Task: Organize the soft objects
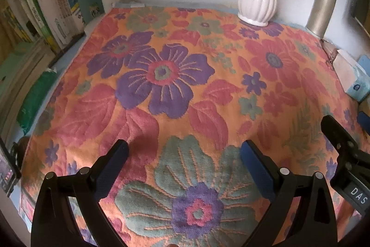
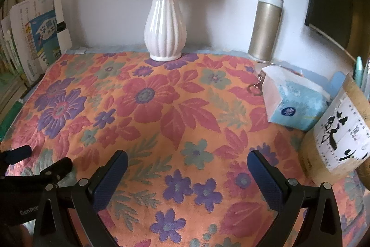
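A flowered orange towel [image 1: 175,85] with purple, red and green blossoms lies spread flat over the desk; it also fills the right wrist view [image 2: 161,112]. My left gripper [image 1: 185,154] is open and empty, hovering over the towel's near edge. My right gripper [image 2: 187,166] is open and empty too, above the towel's near right part. The right gripper's fingers [image 1: 335,131] show at the right in the left wrist view. The left gripper's fingers [image 2: 46,168] show at the left in the right wrist view.
A white ribbed vase [image 2: 165,27] with blue flowers stands at the back on the towel's far edge. A gold flask [image 2: 266,27] stands right of it. A tissue pack [image 2: 296,103], keyring [image 2: 255,86] and calendar [image 2: 340,131] sit at the right. Books [image 1: 57,4] line the left.
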